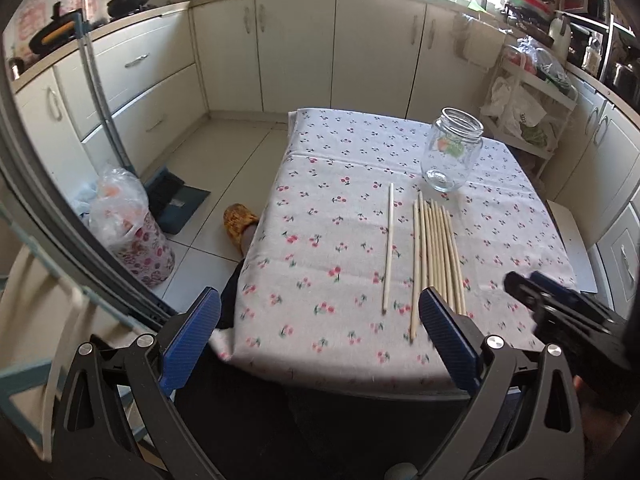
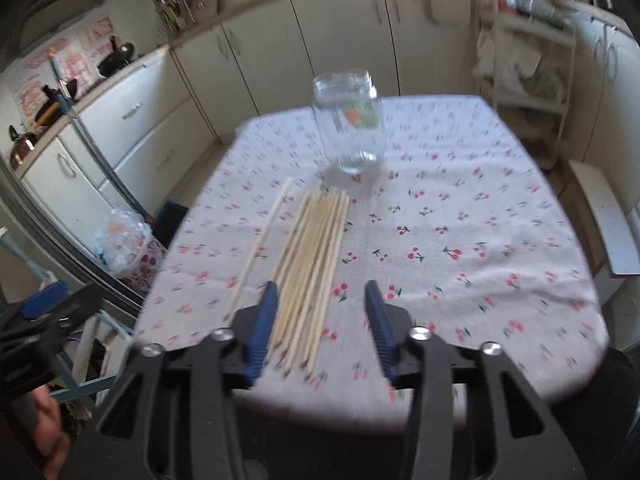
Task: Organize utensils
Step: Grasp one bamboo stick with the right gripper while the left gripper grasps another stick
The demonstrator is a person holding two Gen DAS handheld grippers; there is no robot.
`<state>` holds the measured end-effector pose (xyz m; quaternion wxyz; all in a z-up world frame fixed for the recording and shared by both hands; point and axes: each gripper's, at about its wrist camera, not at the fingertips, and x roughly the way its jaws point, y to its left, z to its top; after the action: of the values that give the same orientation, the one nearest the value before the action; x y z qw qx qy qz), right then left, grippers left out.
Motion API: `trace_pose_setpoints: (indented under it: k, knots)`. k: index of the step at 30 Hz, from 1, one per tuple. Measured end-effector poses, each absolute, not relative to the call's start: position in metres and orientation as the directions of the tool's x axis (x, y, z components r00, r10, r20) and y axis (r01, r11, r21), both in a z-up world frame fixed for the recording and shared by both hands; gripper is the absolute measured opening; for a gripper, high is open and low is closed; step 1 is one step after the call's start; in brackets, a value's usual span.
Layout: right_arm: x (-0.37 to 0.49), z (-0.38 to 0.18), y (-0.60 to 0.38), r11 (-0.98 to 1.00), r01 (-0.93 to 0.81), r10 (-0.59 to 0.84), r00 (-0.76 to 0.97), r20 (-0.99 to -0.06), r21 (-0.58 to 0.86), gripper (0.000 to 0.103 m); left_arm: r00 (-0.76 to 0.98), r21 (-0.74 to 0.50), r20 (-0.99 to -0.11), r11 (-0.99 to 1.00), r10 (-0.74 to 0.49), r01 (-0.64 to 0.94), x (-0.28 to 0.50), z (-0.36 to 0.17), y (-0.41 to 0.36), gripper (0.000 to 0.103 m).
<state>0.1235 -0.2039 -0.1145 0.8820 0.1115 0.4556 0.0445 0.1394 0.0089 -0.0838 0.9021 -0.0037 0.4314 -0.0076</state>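
A bundle of several pale wooden chopsticks lies side by side on the cherry-print tablecloth, with a single chopstick apart to its left. Behind them stands an empty clear glass jar. My left gripper hangs open over the table's near edge, holding nothing. My right gripper shows at the right. In the right wrist view, the right gripper hovers open above the near ends of the bundle, its pads not pressing on anything. The lone chopstick and jar lie beyond.
On the floor to the left are a bin lined with a plastic bag, a dustpan and broom, and a person's slippered foot. A cluttered shelf trolley and a white bench flank the table's right. Cabinets run behind.
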Motion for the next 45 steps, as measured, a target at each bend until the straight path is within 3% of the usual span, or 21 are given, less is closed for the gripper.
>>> trace_pose_setpoints:
  k: [4,17,24,28,37,40,41,42,45]
  knots:
    - [0.167,-0.142,-0.206,0.972,0.023,0.186,0.534,-0.825,0.234,0.026,0.611,-0.010,-0.791,1.000,-0.020,0.020,0.168,-0.094,0.002,0.095]
    - [0.233,-0.181,-0.202,0.993,-0.038,0.117,0.494,-0.862,0.113,0.010,0.587,0.009,-0.809,0.999,-0.024,0.054,0.235,-0.122,-0.018,0.095]
    - [0.237,-0.182,-0.205,0.990,-0.130,0.111,0.475,-0.873,0.055,0.007,0.553,0.021,-0.831,0.990,-0.058,0.136,0.270,-0.147,-0.046,0.095]
    - [0.235,-0.182,-0.219,0.990,-0.125,0.117,0.466,-0.877,0.065,0.007,0.548,0.052,-0.836,0.986,-0.044,0.159,0.294,-0.163,-0.063,0.089]
    - [0.236,-0.181,-0.226,0.986,-0.150,0.132,0.454,-0.881,0.071,0.007,0.500,0.120,-0.866,0.977,0.015,0.177,0.336,-0.192,-0.086,0.066]
    - [0.233,-0.181,-0.229,0.984,-0.149,0.153,0.464,-0.872,0.093,0.006,0.509,0.095,-0.860,0.970,-0.033,0.222,0.337,-0.194,-0.091,0.037]
    - [0.233,-0.182,-0.232,0.983,-0.137,0.171,0.463,-0.869,0.121,0.006,0.502,0.077,-0.863,0.964,-0.063,0.253,0.336,-0.194,-0.093,0.010]
    - [0.233,-0.182,-0.237,0.980,-0.119,0.199,0.460,-0.865,0.163,0.006,0.494,0.078,-0.867,0.960,-0.068,0.268,0.335,-0.194,-0.096,0.005]
    - [0.230,-0.179,-0.253,0.954,-0.070,0.288,0.478,-0.830,0.290,0.006,0.481,0.048,-0.871,0.955,-0.102,0.291,0.333,-0.188,-0.097,0.005]
